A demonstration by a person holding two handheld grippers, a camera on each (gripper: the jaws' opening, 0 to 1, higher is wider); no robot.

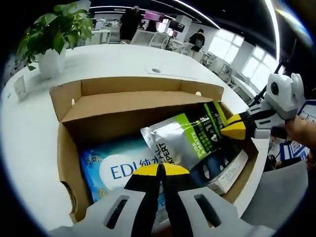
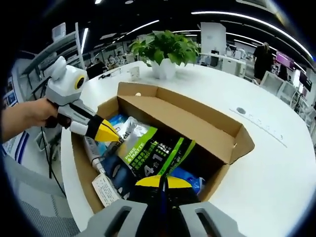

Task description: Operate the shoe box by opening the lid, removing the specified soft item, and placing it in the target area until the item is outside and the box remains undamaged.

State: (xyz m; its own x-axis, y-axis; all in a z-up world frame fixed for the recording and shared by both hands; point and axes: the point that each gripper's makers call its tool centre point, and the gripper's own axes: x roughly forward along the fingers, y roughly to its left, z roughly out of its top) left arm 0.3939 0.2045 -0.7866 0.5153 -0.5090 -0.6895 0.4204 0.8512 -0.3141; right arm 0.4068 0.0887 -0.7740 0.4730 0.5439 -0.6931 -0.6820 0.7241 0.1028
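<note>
While the box (image 1: 69,148) sits open on the tabletop (image 1: 29,138), the silver and green pouch (image 1: 182,138) lies inside it, on top of the other packs. My right gripper (image 1: 236,129) touches its far corner, closer than my left gripper (image 1: 160,170). Both grippers are closed and hold nothing. I think the right should grab.

Left gripper view sits close over one long side of the open shoe box (image 1: 133,106), looking down and across it to the potted plant (image 1: 54,37) at far left on the white tabletop (image 1: 29,138). Right gripper view looks in, just as close, from the opposite side, plant (image 2: 165,49) straight beyond. Both share the box interior and the green-and-silver pouch (image 1: 190,138) (image 2: 155,153), and each catches the other hand-held gripper (image 1: 237,129) (image 2: 106,133) at its edge.
</note>
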